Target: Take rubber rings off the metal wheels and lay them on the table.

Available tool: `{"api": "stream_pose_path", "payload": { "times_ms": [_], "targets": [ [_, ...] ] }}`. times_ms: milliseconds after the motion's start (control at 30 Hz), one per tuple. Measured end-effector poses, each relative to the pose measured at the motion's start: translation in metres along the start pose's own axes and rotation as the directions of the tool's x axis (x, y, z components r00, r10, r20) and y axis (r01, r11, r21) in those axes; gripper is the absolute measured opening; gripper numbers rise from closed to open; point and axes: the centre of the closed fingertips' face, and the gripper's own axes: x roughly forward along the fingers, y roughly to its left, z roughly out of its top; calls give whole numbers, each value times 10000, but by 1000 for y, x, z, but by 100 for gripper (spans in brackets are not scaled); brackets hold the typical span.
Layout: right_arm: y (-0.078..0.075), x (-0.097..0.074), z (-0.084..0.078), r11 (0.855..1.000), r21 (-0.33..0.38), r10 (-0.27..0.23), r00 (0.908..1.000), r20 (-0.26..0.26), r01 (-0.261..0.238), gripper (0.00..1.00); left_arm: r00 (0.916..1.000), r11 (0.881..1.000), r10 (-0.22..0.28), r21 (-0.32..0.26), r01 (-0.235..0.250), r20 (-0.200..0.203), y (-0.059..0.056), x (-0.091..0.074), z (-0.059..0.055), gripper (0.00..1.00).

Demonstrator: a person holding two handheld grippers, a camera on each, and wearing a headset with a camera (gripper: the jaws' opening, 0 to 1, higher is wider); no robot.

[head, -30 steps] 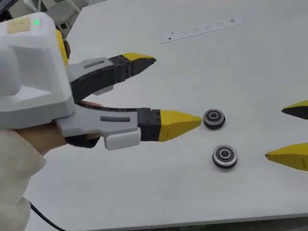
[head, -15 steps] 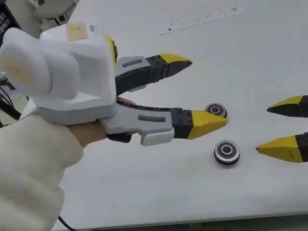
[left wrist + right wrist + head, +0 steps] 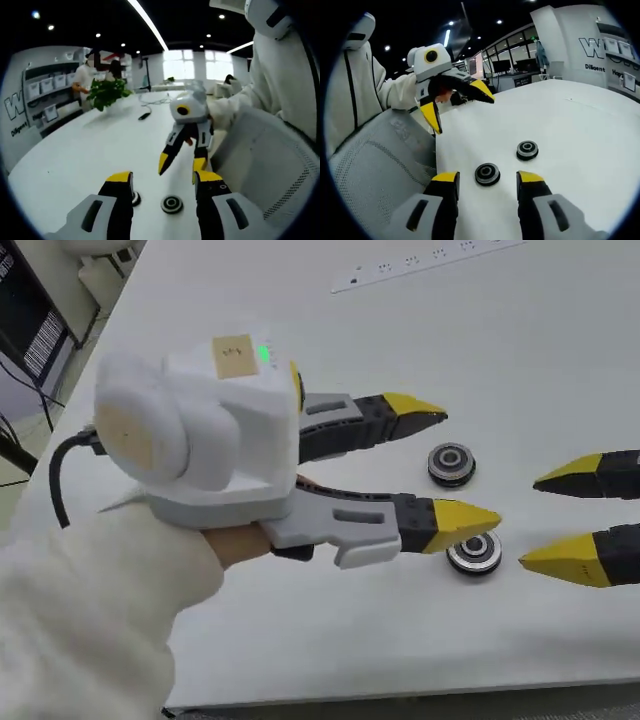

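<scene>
While holding left gripper [image 3: 468, 468] and right gripper [image 3: 533, 520] open and empty, facing across the two metal wheels [image 3: 451, 464] lying flat and apart on the bench [image 3: 350, 640], count no rubber rings [image 3: 487, 183] as removed; treat whole task as outstanding.

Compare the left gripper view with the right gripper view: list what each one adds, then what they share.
The left gripper view adds a potted plant, a person standing behind it, a cable on the table, and the right gripper facing in, fingers apart. The right gripper view adds dark screens on far desks and the left gripper facing in, fingers apart. Both share the white table, the two wheels and a white sleeve.
</scene>
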Motion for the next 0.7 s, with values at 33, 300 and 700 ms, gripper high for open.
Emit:
{"api": "stream_pose_path", "payload": {
  "times_ms": [33, 300, 700],
  "targets": [
    [0, 1, -1, 10000, 2, 18, 10000, -22, -18, 43, 10000, 10000, -12, -18, 12, -32, -1, 1, -3, 47],
    [1, 11, -5, 9999, -113, 100, 9997, -242, -102, 38, 9994, 9989, -220, -413, 209, -260, -4, 11, -26, 38],
    [5, 32, -19, 9989, -311, 318, 9954, -900, -348, 35, 9976, 9939, -331, -1074, 265, -601, -4, 26, -51, 35]
  ]
}}
